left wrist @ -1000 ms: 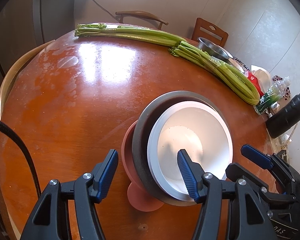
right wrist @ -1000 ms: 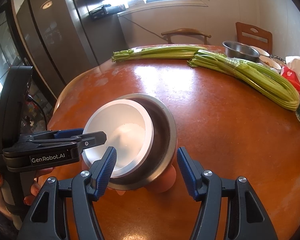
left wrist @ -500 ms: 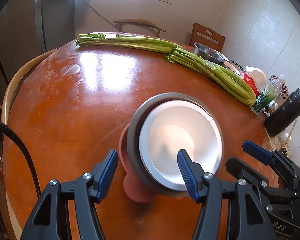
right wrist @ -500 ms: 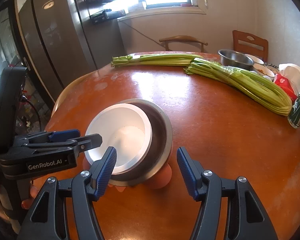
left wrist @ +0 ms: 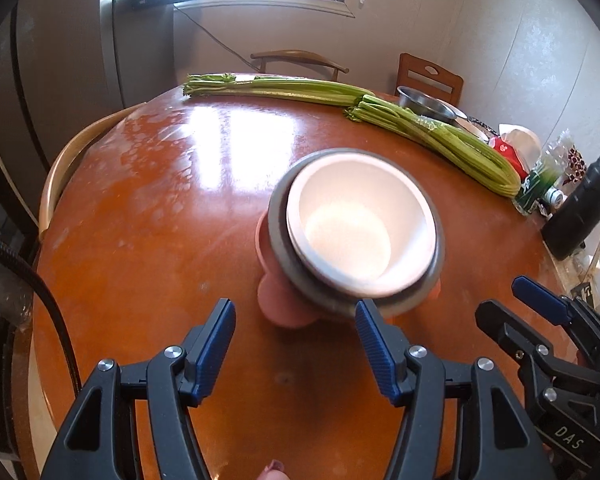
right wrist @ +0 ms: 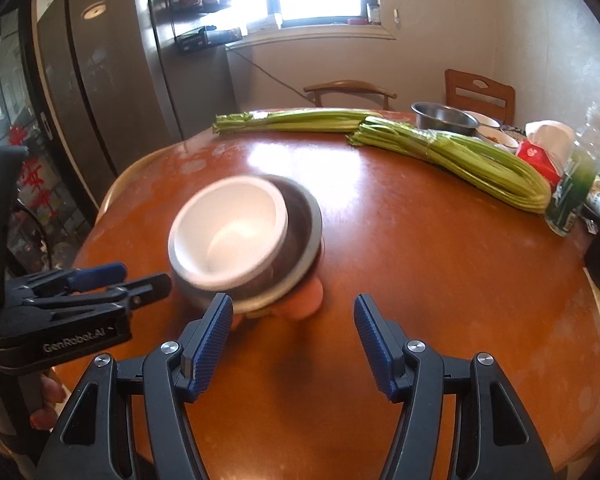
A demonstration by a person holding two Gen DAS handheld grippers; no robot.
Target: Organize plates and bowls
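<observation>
Nested stack: white bowl (left wrist: 356,228) inside steel bowl (left wrist: 278,236), on pink dish, mid-surface (left wrist: 148,240). Lies ahead of both grippers; left gripper (left wrist: 294,346) and right gripper (right wrist: 292,342) jaws apart, empty, about equally near.

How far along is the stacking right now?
Done: the white bowl sits nested in the grey metal bowl, which rests on a pink dish on the round wooden table. In hand: nothing; left tongs and right tongs are open. Possibly left: the steel bowl by the celery.
</observation>
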